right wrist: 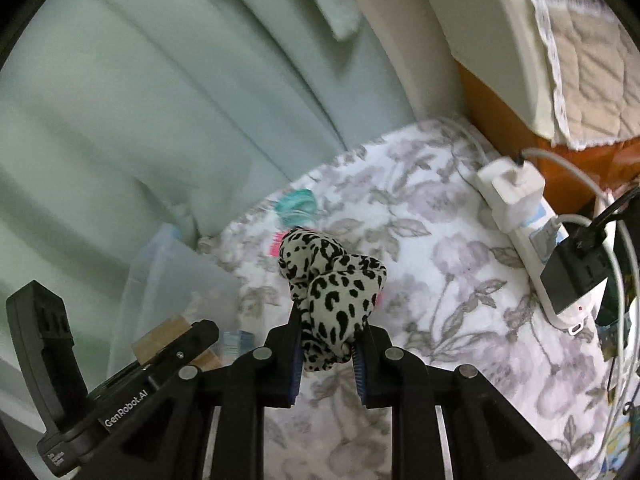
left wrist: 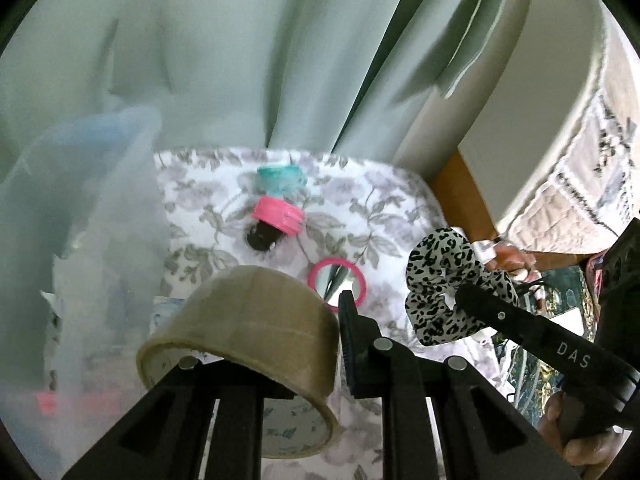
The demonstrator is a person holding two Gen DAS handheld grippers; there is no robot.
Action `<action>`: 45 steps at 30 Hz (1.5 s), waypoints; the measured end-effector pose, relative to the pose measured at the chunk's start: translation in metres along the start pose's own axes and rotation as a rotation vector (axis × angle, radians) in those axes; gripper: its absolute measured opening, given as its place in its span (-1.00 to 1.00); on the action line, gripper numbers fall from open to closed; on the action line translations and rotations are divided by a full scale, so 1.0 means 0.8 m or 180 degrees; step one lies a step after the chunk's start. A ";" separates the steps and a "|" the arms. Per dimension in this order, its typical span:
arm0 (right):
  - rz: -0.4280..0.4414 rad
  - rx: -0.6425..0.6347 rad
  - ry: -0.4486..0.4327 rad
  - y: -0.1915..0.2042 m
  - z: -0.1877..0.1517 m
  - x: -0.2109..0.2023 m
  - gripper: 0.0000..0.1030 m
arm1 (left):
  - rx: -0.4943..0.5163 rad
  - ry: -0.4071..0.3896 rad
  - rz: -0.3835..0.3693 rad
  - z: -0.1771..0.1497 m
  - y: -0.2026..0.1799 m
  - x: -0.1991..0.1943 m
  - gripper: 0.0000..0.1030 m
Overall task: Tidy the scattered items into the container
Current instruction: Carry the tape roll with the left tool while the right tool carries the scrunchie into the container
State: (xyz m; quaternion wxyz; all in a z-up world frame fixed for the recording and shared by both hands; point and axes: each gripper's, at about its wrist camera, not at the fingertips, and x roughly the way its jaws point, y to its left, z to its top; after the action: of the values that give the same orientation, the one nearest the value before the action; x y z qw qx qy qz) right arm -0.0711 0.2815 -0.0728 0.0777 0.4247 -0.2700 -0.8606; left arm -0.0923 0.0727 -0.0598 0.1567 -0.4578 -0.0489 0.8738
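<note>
The left claw (left wrist: 264, 344) grips a roll of brown packing tape (left wrist: 248, 320), its jaws closed across the roll's wall, one finger hidden inside the ring and the other (left wrist: 352, 332) pressed on the outside. The roll is lifted above the flowered cloth (left wrist: 384, 208) covering the desk, just right of the clear plastic container (left wrist: 92, 216), whose translucent wall fills the left of the view.

The right claw (right wrist: 328, 344) is clamped on a leopard-print scrunchie (right wrist: 332, 280), the fabric bunched between its blue-padded fingers (right wrist: 296, 360), raised above the cloth and to the right of the container (right wrist: 176, 272).

On the cloth beyond the tape roll lie a teal tape roll (left wrist: 280, 178), a pink tape roll (left wrist: 278, 214) touching a small dark object (left wrist: 262, 238), and nearer, a round mirror with a pink rim (left wrist: 336, 282). A white power strip (right wrist: 532, 232) with plugged-in adapters lies along the cloth's right edge, well apart from the container.
</note>
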 end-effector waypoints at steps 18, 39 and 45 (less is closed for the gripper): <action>0.0334 -0.0469 -0.0346 0.104 -0.020 -0.090 -0.56 | -0.0109 -0.0645 -0.0050 -0.006 0.025 -0.131 -0.67; 0.0520 -0.1230 -0.0060 0.237 -0.064 -0.065 -0.56 | -0.0947 -0.1089 0.0191 -0.035 0.176 -0.207 -0.68; 0.0552 -0.1390 0.0105 0.263 -0.078 -0.038 -0.56 | -0.1122 -0.1054 0.0235 -0.049 0.216 -0.203 -0.67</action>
State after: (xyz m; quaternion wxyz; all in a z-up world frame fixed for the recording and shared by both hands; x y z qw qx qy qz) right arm -0.0236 0.0903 0.0293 0.2456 0.3870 -0.1117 -0.8817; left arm -0.0132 -0.1452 0.0055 0.0322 -0.3300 -0.2089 0.9200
